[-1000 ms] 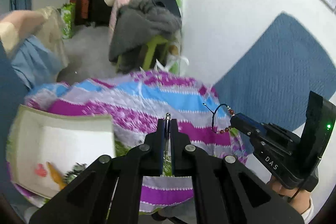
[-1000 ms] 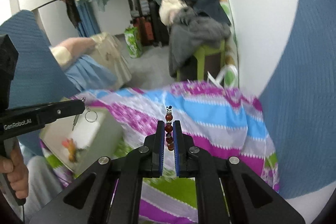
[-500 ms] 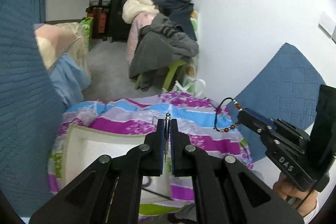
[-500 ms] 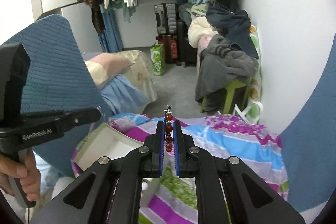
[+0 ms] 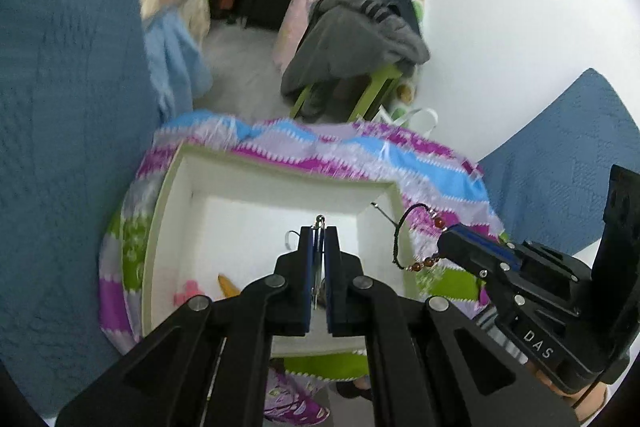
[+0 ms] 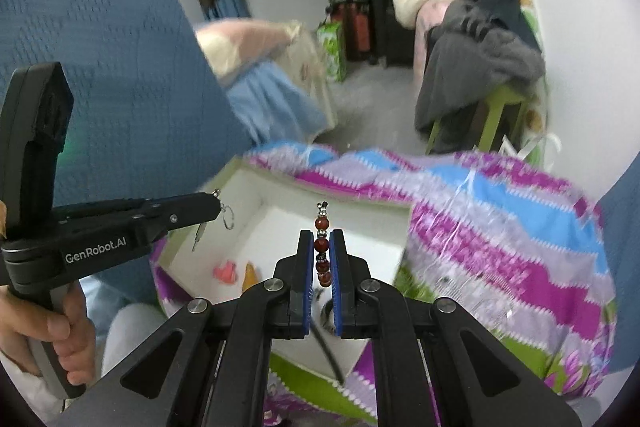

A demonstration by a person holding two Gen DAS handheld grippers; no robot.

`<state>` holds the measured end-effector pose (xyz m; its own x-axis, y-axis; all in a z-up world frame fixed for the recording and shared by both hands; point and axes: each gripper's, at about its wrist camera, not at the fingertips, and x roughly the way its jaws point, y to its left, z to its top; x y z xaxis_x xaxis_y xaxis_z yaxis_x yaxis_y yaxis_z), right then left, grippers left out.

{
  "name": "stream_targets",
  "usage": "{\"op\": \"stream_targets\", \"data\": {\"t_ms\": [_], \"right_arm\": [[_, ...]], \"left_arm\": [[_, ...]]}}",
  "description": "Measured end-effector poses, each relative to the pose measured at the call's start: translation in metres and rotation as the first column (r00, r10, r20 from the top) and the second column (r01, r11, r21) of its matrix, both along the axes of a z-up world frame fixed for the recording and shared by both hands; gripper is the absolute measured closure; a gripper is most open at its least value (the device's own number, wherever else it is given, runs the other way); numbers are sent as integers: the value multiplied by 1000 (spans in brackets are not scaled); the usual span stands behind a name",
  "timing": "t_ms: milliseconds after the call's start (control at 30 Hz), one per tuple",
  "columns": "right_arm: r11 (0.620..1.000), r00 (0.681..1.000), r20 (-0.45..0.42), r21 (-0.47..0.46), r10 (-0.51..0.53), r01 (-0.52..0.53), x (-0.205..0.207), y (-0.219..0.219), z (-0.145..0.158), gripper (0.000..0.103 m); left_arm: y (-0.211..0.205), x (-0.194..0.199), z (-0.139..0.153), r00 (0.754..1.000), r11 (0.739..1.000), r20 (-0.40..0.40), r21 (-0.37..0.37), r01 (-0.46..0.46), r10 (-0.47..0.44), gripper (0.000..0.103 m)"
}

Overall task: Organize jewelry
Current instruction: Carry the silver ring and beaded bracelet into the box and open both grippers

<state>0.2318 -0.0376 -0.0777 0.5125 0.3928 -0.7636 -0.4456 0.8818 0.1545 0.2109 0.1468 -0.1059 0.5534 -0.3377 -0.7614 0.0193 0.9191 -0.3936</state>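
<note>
The left gripper [image 5: 319, 239] is clamped on a thin silver earring [image 6: 227, 217], held above the open white box [image 5: 276, 183] on the striped cloth [image 6: 500, 227]. To its right, the right gripper [image 6: 322, 259] pinches a red-beaded bracelet [image 6: 322, 255] over the box's right edge.

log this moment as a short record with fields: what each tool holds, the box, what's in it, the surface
left tool: shut on a thin silver earring with a hoop
right tool: shut on a red bead bracelet with a dark cord loop
box: open white box, on the cloth, below both tools
box contents: a small pink piece, an orange piece, both too blurred to name
surface: striped cloth, magenta, blue and green
</note>
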Motion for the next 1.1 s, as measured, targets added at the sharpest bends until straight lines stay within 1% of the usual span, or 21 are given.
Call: {"op": "stream_targets", "data": {"t_ms": [67, 133, 233, 333, 367, 400, 433, 467, 500, 533, 567, 600, 700, 767, 800, 867, 933, 967, 1000, 1033, 1100], "right_arm": [[1000, 999, -32, -12, 7, -7, -3, 3, -14, 97], [999, 999, -38, -49, 9, -11, -7, 7, -26, 97], [999, 997, -75, -41, -4, 0, -8, 5, -39, 97], [1000, 996, -90, -15, 17, -18, -8, 5, -36, 97], [999, 996, -80, -8, 30, -31, -10, 5, -31, 96], [999, 997, -65, -2, 46, -46, -11, 6, -24, 94], [999, 997, -55, 2, 54, -54, -11, 6, -18, 88], [998, 997, -44, 10, 63, -62, -12, 6, -11, 86], [997, 997, -33, 22, 71, -71, -12, 5, -3, 82], [996, 997, -15, 36, 81, -81, -14, 3, 6, 79], [995, 996, -3, 40, 86, -86, -15, 3, 13, 77], [995, 996, 12, 40, 92, -92, -16, 2, 22, 70], [993, 993, 62, 56, 97, -101, -20, -7, 45, 64], [994, 992, 95, 61, 84, -90, -23, -16, 57, 56], [995, 990, 117, 64, 74, -82, -25, -22, 63, 50], [995, 986, 154, 70, 59, -70, -28, -34, 71, 47], [996, 982, 189, 81, 30, -46, -30, -51, 77, 43], [995, 978, 209, 92, 10, -30, -30, -59, 78, 41], [995, 973, 230, 104, -13, -11, -32, -69, 79, 33], [994, 968, 247, 109, -41, 14, -32, -81, 76, 30], [993, 966, 248, 110, -78, 52, -31, -102, 69, 30]], "left_arm": [[1, -2, -14, 1000, 1000, -26, -3, -7, 7, 99], [2, -4, -23, 999, 1000, -46, -10, -12, 11, 99], [1, -7, -28, 998, 1000, -63, 0, -13, 13, 99], [-5, -10, -18, 999, 1000, -43, 24, -9, 10, 98], [-5, -11, -15, 999, 1000, -37, 26, -10, 11, 98], [-7, -12, -9, 999, 999, -30, 31, -13, 14, 98], [-7, -12, -5, 1000, 999, -25, 36, -15, 16, 93], [-8, -13, 1, 1000, 999, -14, 43, -17, 18, 80], [-9, -15, 8, 1000, 998, 2, 54, -24, 24, 70], [-10, -17, 16, 999, 997, 20, 67, -36, 35, 49], [-11, -19, 23, 998, 996, 43, 74, -46, 43, 41], [-11, -22, 30, 997, 996, 66, 73, -50, 46, 41], [-14, -26, 50, 994, 995, 95, 73, -64, 57, 41], [-19, -28, 62, 991, 993, 122, 90, -72, 61, 41], [-23, -29, 67, 989, 993, 134, 92, -74, 62, 41], [-31, -30, 73, 987, 994, 149, 78, -70, 57, 41], [-41, -31, 75, 984, 995, 169, 73, -68, 55, 41], [-49, -32, 75, 979, 993, 192, 84, -79, 61, 41], [-55, -33, 74, 975, 992, 213, 91, -85, 64, 41], [-63, -33, 71, 972, 993, 226, 87, -80, 58, 41], [-81, -28, 60, 978, 998, 208, 57, -41, 29, 41]]}}
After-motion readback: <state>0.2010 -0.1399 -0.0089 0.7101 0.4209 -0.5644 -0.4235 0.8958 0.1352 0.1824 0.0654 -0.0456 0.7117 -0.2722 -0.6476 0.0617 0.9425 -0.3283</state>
